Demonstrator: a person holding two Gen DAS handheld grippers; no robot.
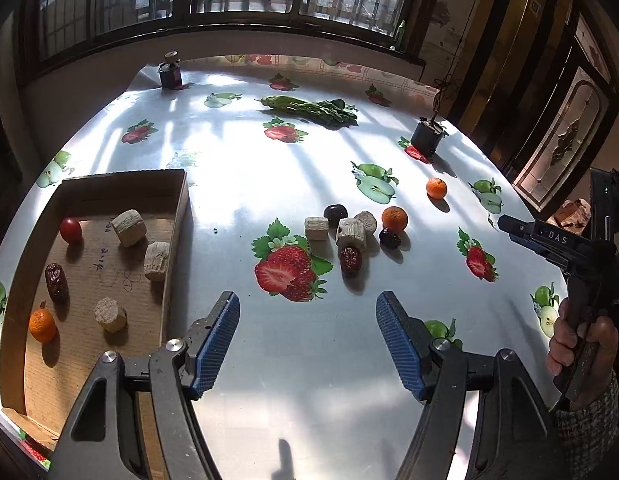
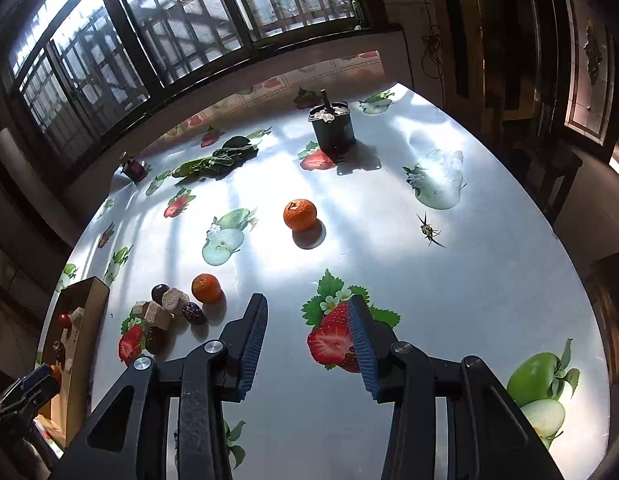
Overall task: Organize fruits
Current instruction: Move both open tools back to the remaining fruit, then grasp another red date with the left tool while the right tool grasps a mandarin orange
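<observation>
Both tongs released, empty: left gripper (image 1: 307,344), right gripper (image 2: 307,344). Box (image 1: 177,240) at table's left edge, part-filled. Risk: round oranges (image 2: 300,214) rolling off when nudged.

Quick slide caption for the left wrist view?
Open left gripper hovers beside the cardboard tray; loose oranges wait ahead.

We read "DAS" in pale letters on the right gripper (image 1: 549,238). Handwriting marked the floor of the cardboard box (image 1: 105,260), but we could not decipher it.
</observation>
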